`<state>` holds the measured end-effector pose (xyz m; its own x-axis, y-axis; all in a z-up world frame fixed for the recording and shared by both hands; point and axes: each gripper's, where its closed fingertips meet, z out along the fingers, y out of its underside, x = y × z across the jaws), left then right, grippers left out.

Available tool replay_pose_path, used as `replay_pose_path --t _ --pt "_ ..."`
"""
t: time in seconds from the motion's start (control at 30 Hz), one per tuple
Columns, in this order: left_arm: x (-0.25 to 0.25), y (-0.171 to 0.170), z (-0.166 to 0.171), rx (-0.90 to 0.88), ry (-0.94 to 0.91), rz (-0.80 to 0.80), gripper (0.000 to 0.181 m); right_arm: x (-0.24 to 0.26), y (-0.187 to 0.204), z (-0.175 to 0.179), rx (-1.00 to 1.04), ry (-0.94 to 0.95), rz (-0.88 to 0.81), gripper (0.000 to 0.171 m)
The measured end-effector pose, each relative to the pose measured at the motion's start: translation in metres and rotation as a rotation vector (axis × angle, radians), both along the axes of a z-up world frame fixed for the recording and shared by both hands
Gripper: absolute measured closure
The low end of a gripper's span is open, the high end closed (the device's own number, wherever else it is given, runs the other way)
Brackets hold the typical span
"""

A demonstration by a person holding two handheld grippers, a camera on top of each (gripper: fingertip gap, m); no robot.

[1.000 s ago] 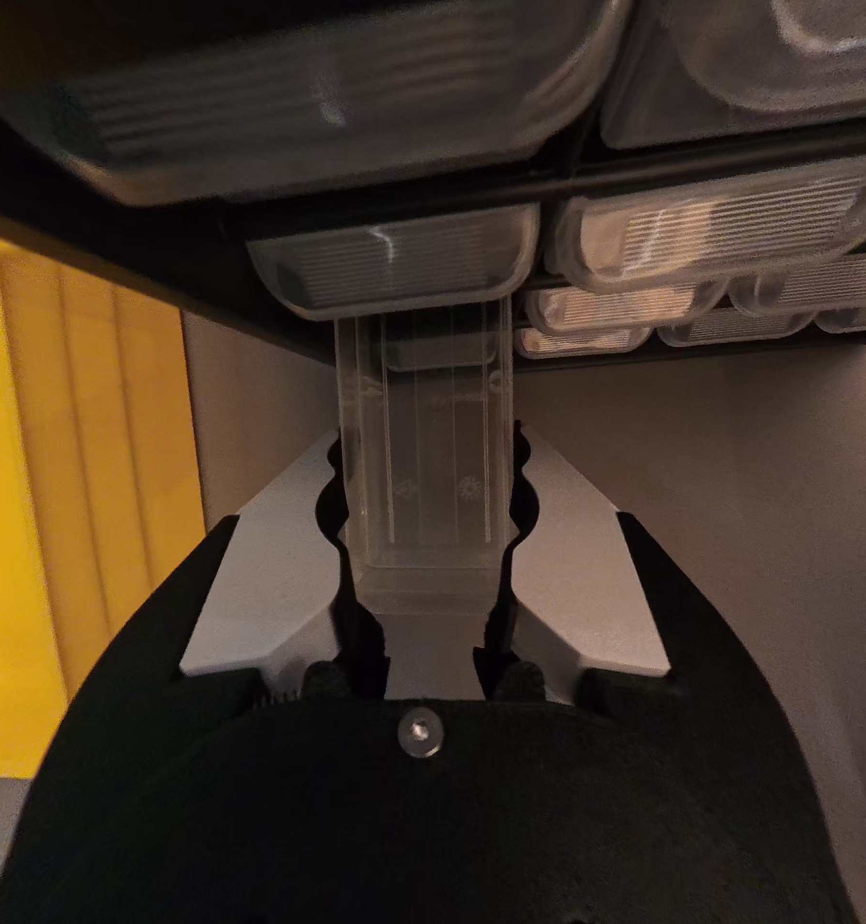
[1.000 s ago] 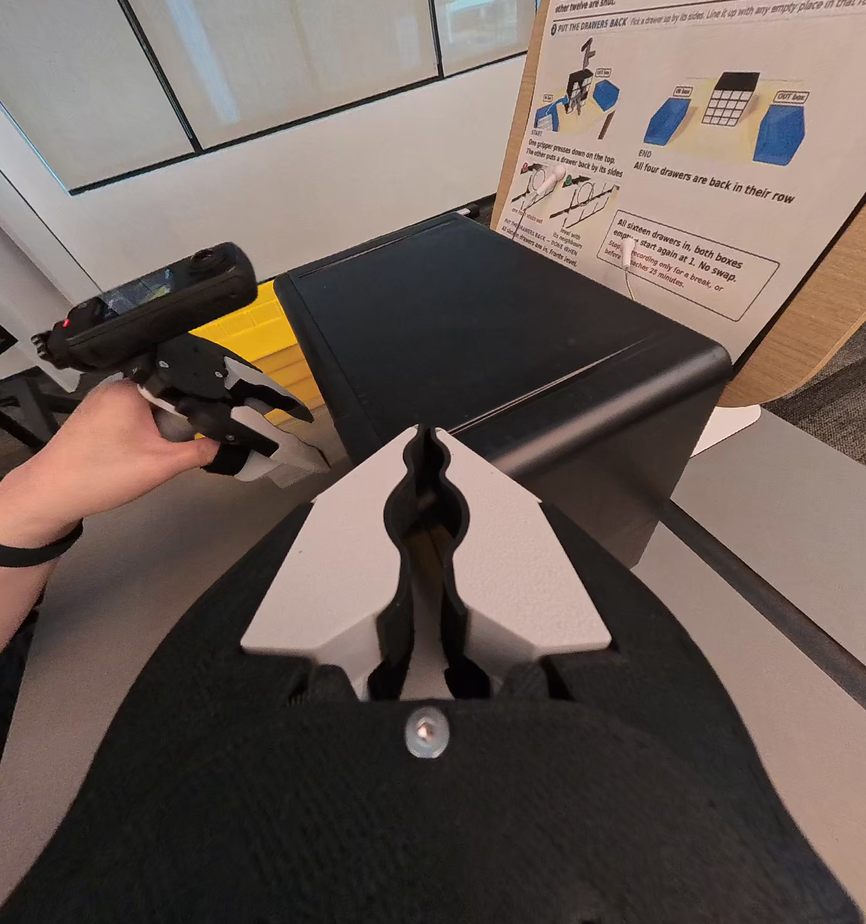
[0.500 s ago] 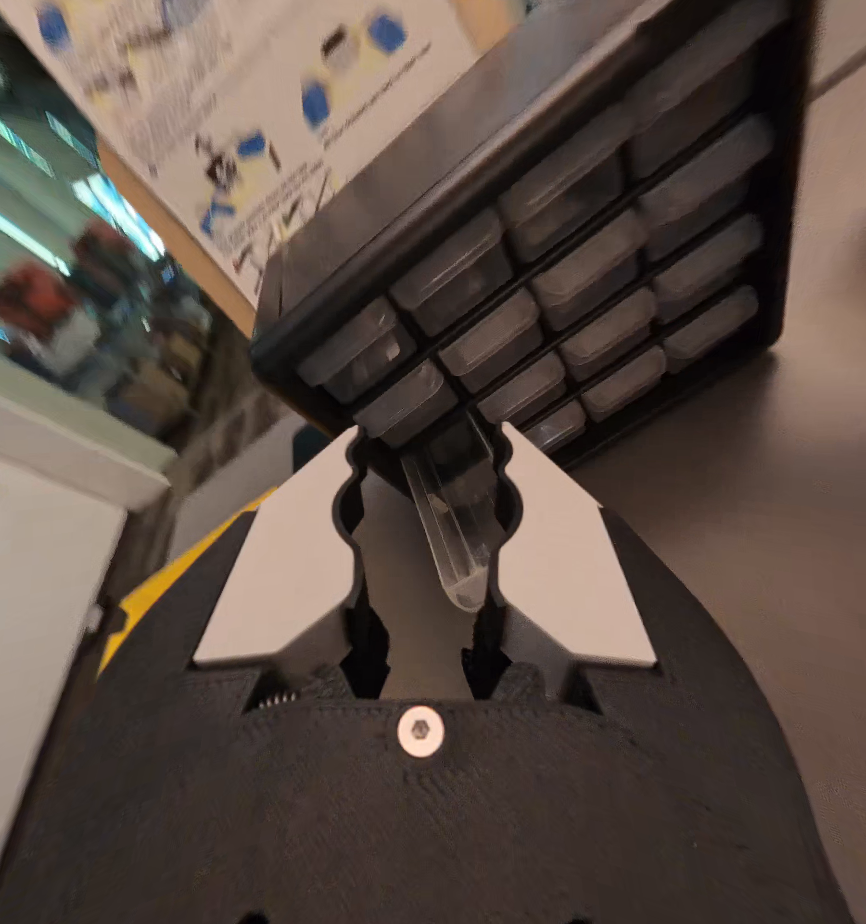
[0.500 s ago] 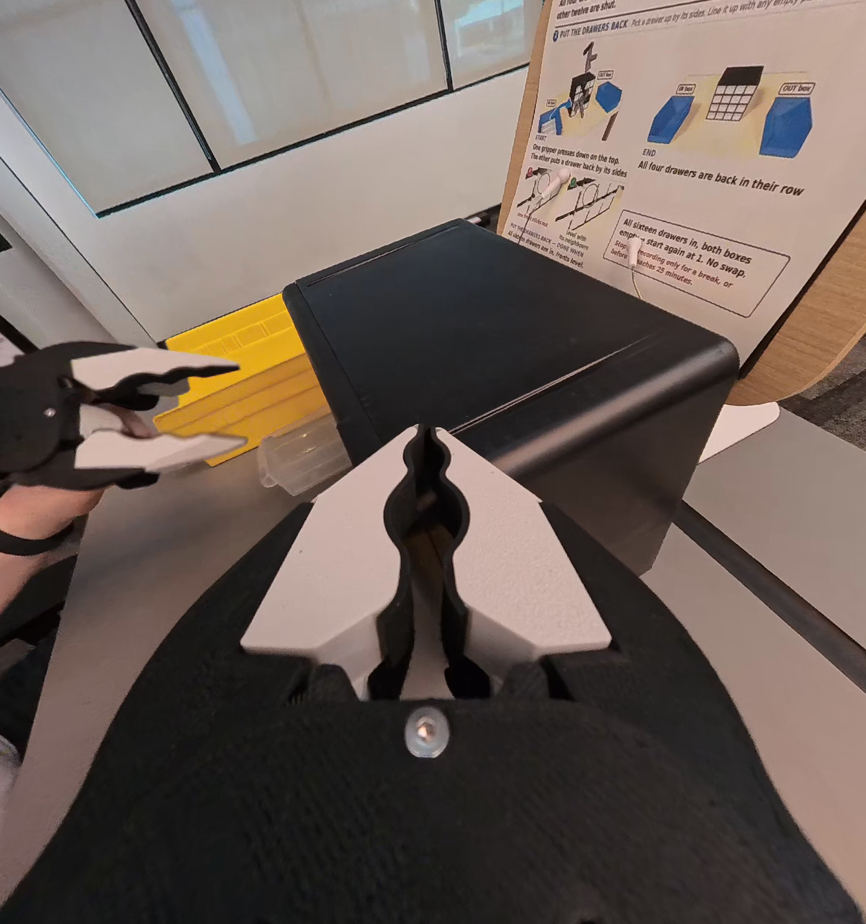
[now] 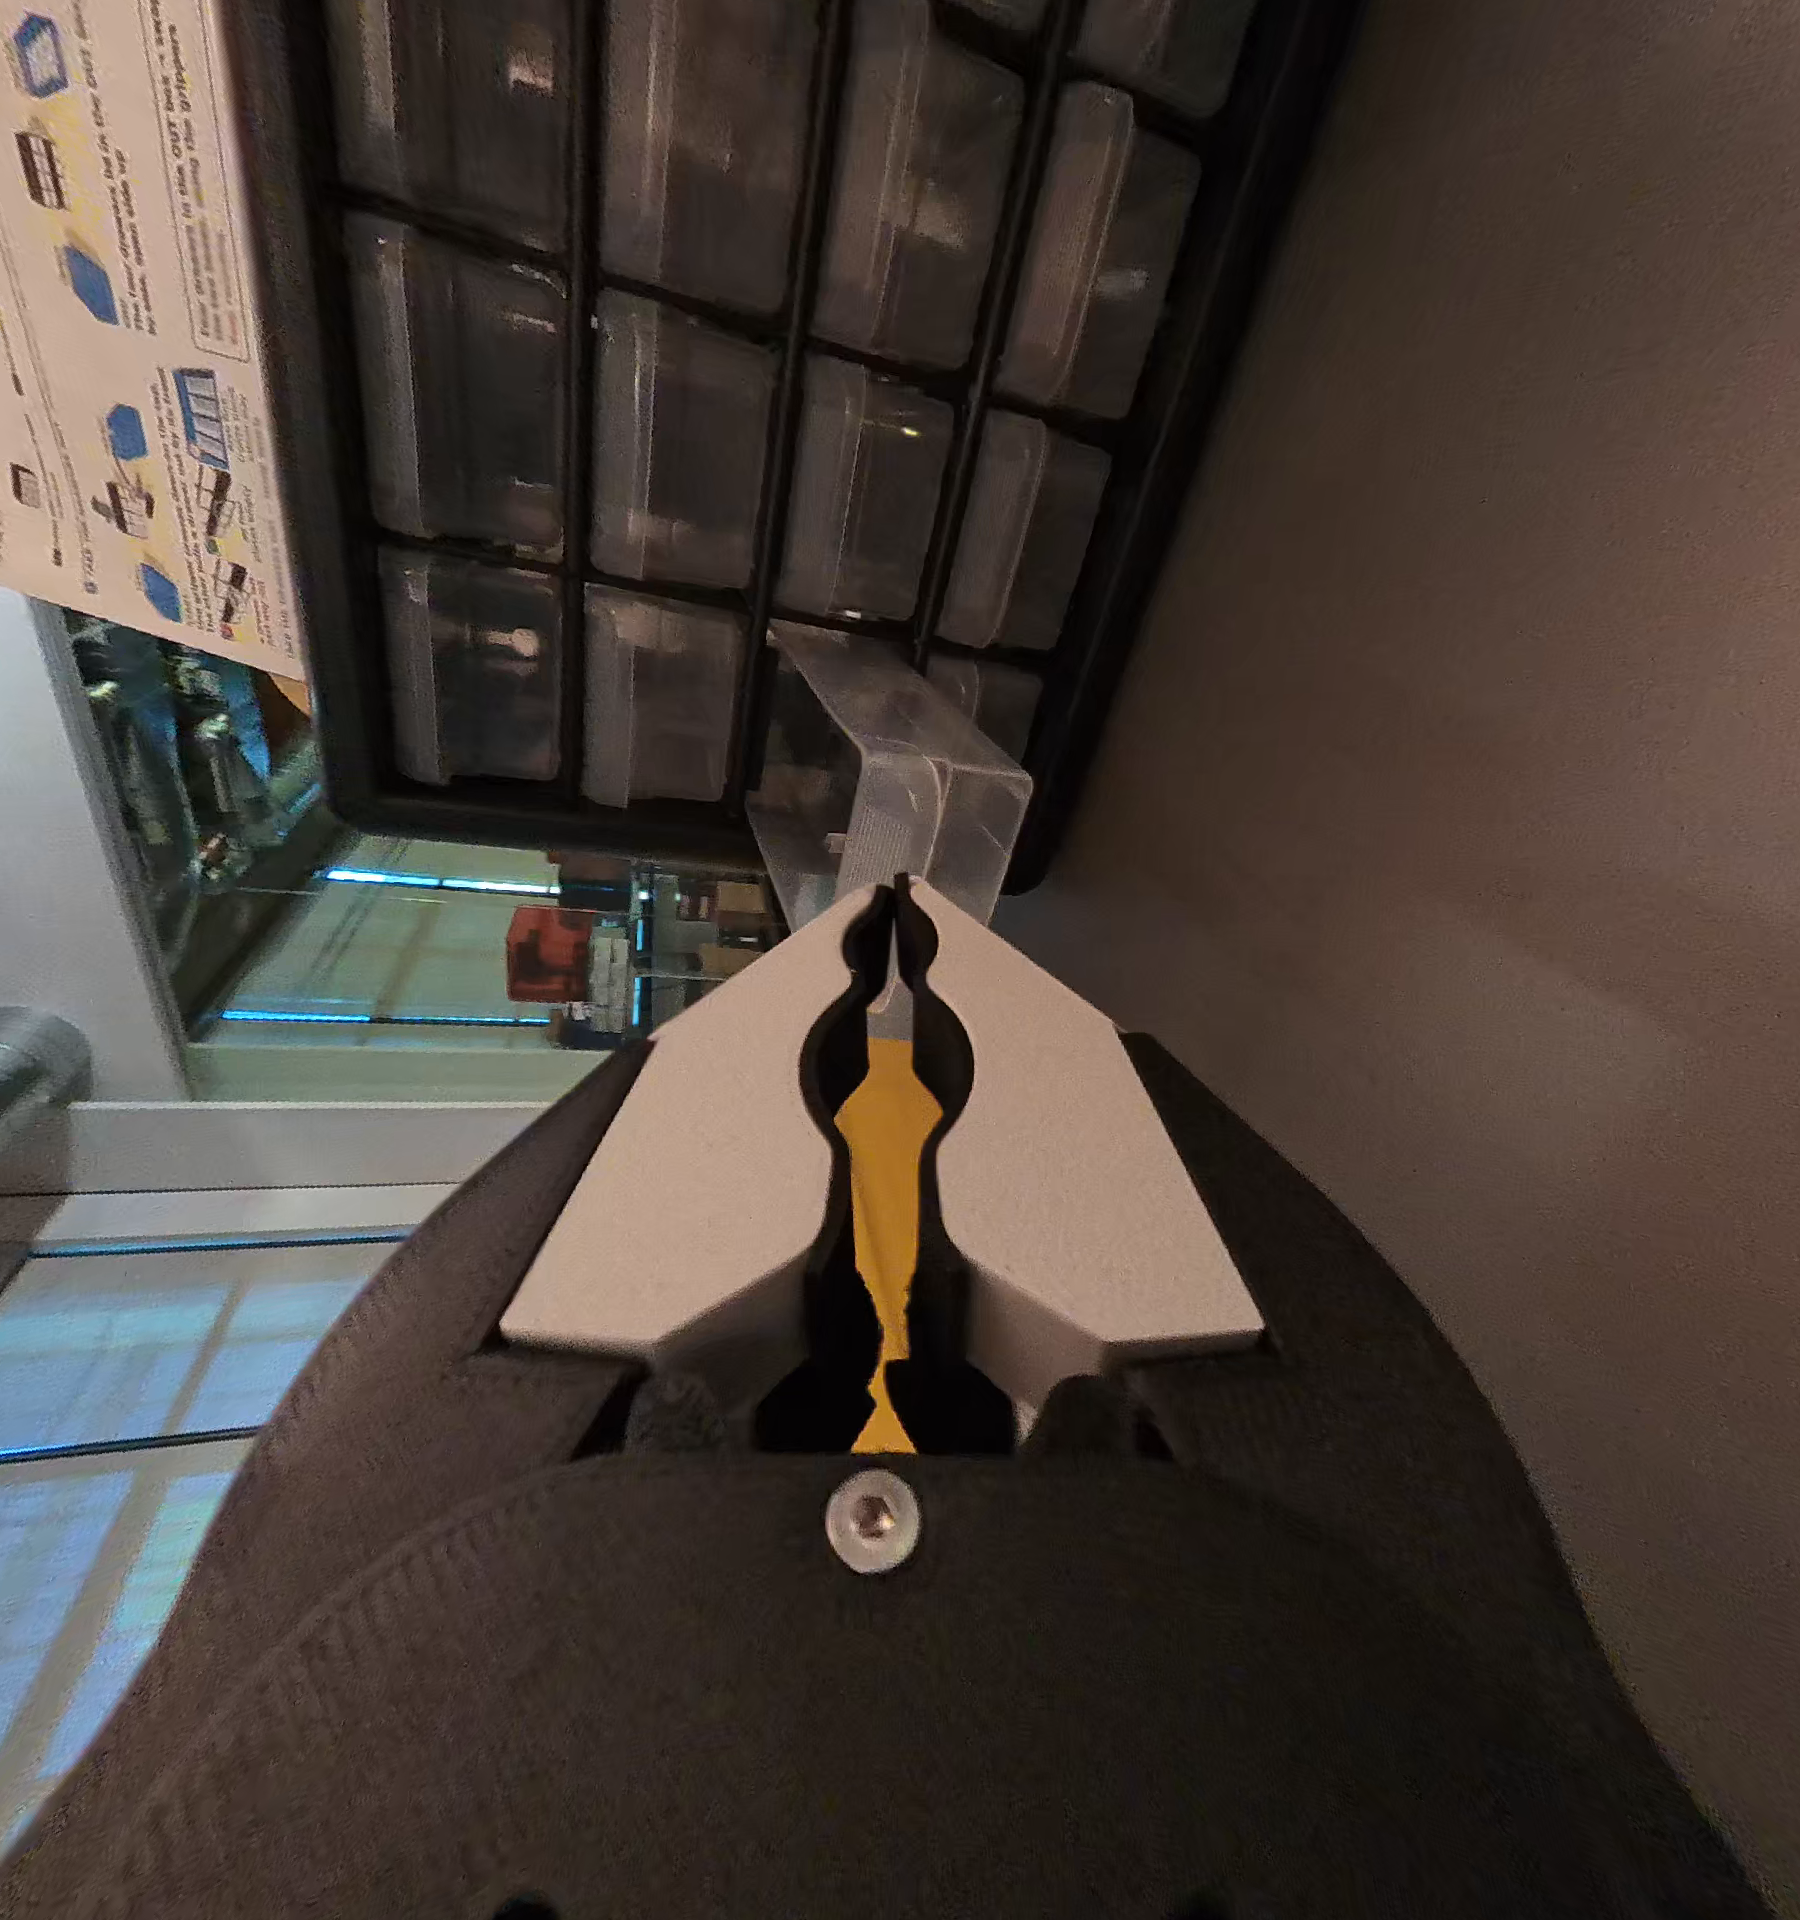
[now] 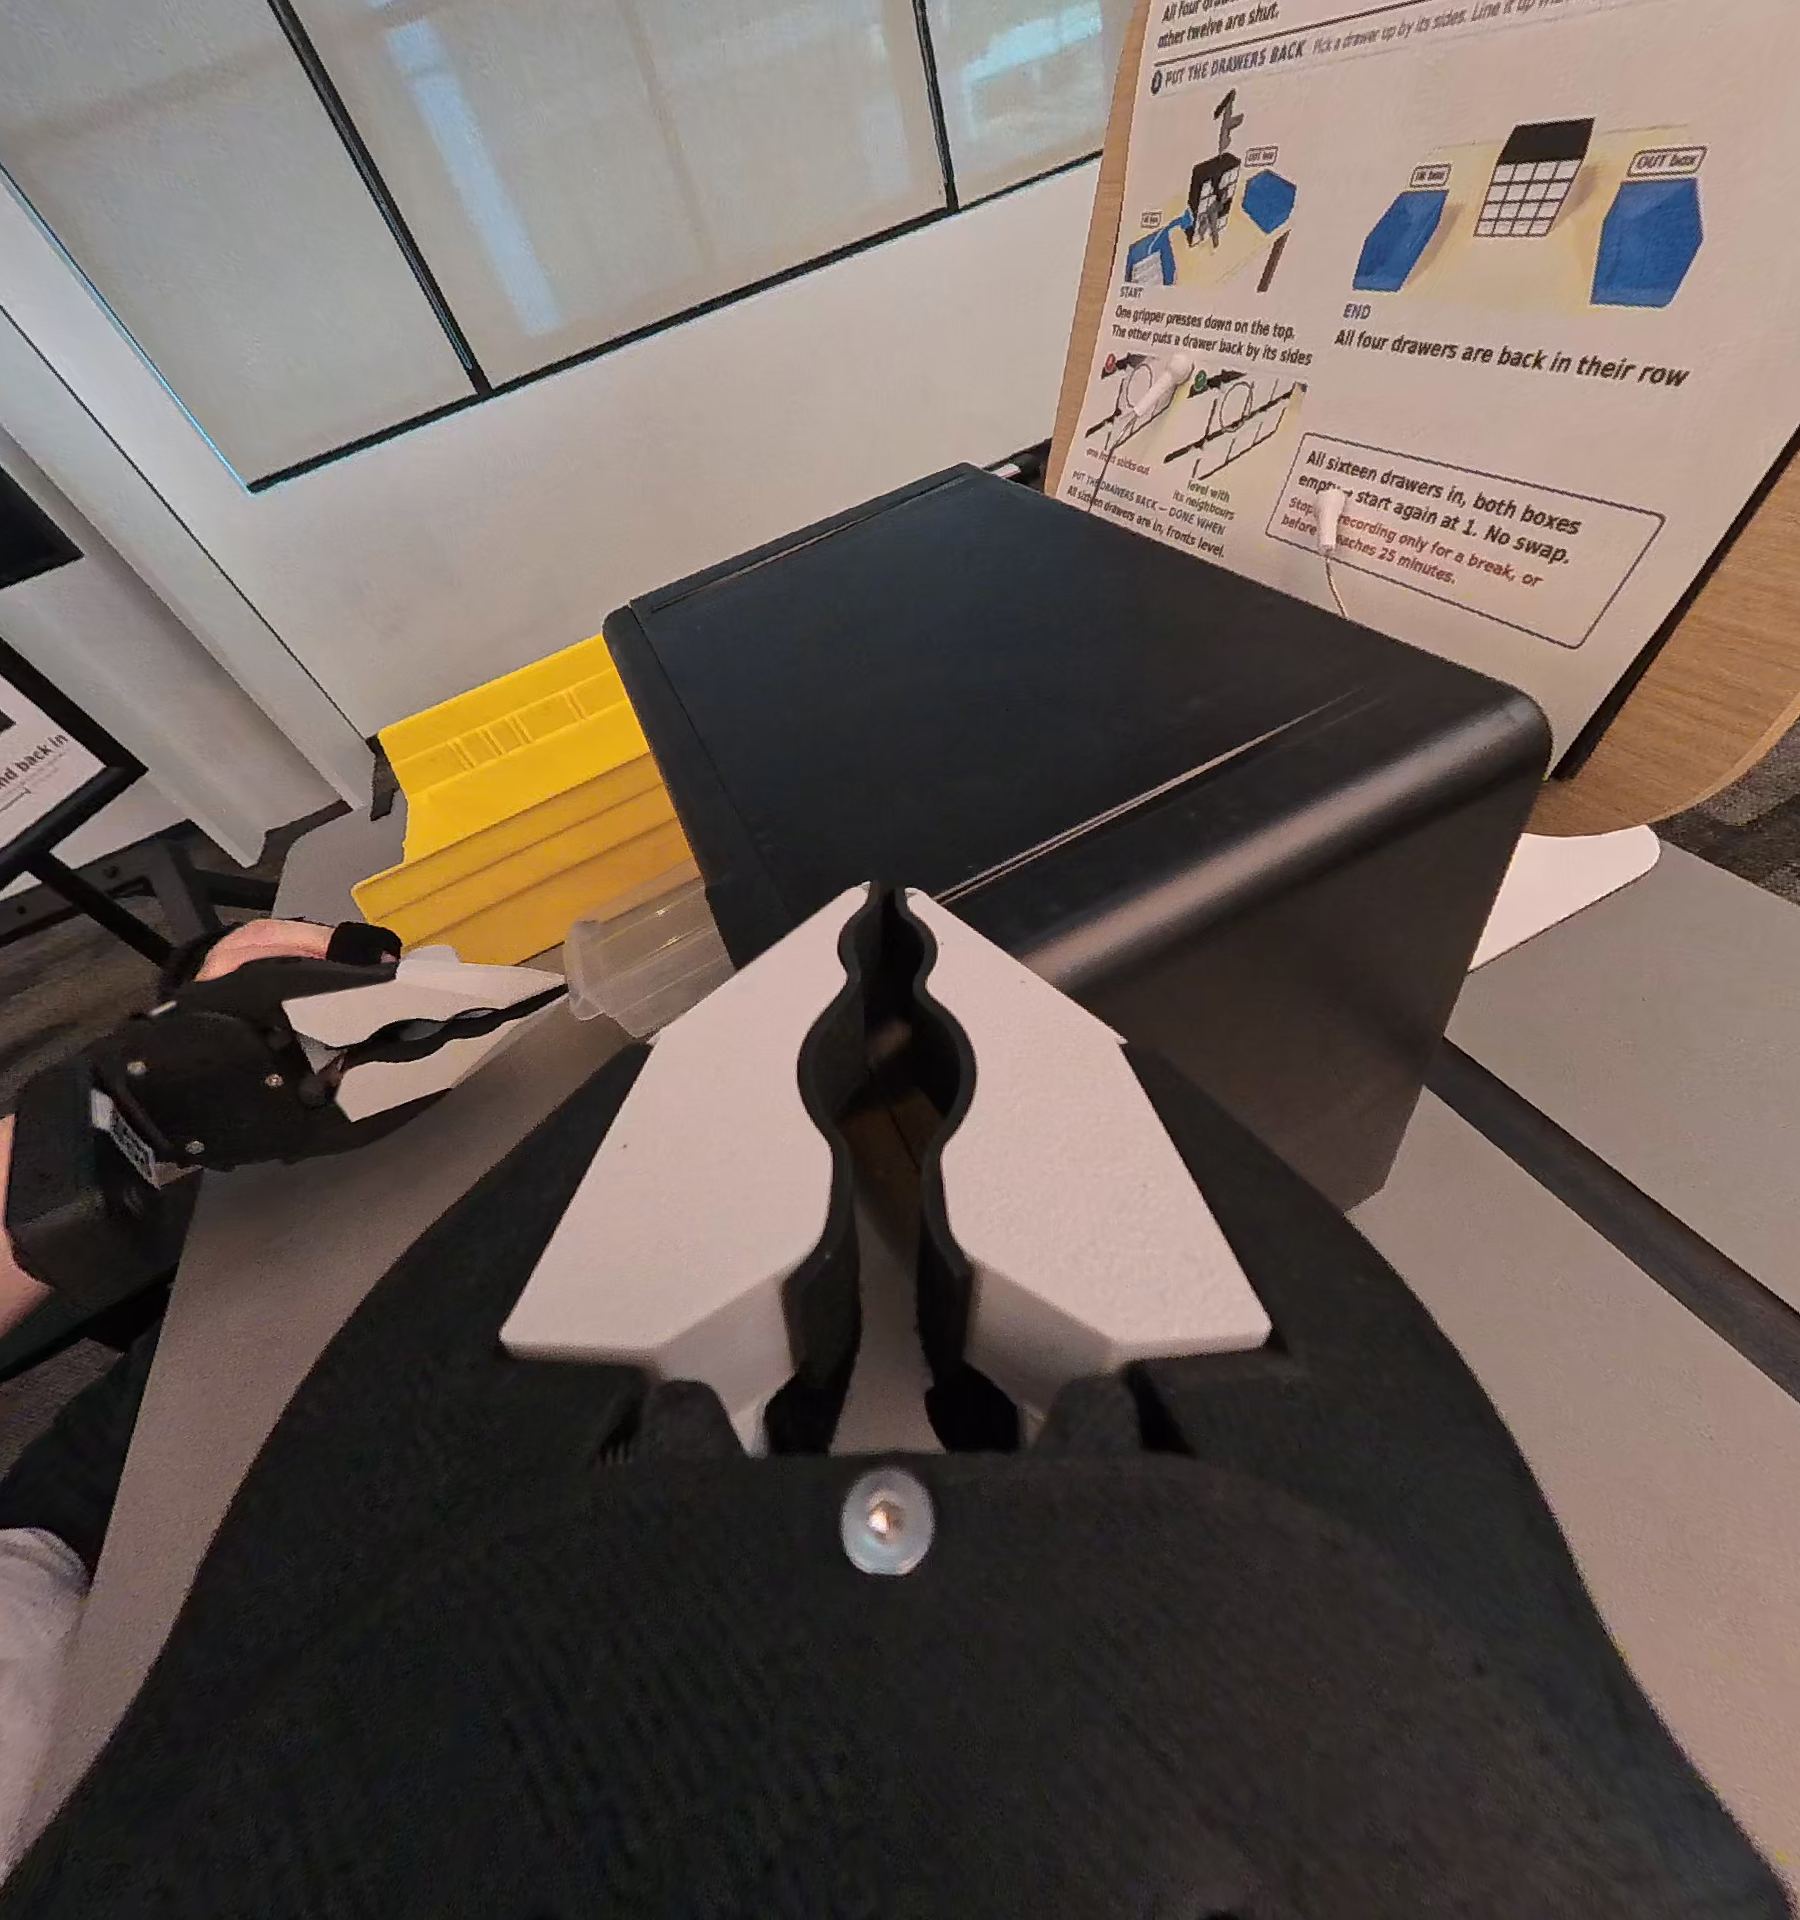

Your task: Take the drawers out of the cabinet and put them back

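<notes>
The left tongs (image 5: 897, 896) are pinched nearly closed on the front lip of a clear drawer (image 5: 891, 784), which juts partway out of the bottom row of the black cabinet (image 5: 667, 416); every other drawer looks seated. The right tongs (image 6: 891, 902) are closed on nothing, hovering near the cabinet's top edge. With so thin a grip, the lip could slip free, or the cabinet could slide on the worktop (image 6: 1654, 1091) if the right tongs don't press down.

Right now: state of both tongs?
Left tongs: closed, tips pinching the front tab of the clear drawer, which sticks out of the cabinet.
Right tongs: closed, holding nothing, over the cabinet top.
</notes>
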<state>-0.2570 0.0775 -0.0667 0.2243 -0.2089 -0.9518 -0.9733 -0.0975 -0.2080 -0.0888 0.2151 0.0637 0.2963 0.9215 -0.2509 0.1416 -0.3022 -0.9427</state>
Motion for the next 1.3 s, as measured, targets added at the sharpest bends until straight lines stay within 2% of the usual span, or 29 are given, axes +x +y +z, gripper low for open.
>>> replay_pose_path --t 0.1,0.23,0.63,1.3 --pt "0.0 0.0 0.001 -0.002 -0.024 -0.003 0.181 0.0 0.0 0.0 0.005 -0.004 -0.001 0.171" --pt "0.001 -0.001 -0.001 -0.019 -0.018 -0.01 0.168 0.0 0.0 0.0 0.007 -0.008 -0.003 0.171" --pt "-0.005 0.014 0.001 0.02 0.026 0.041 0.173 0.0 0.0 0.0 -0.005 0.003 0.002 0.171" --pt "-0.01 0.083 0.005 0.031 0.004 0.177 0.174 0.0 -0.001 0.0 -0.012 0.012 0.009 0.171"
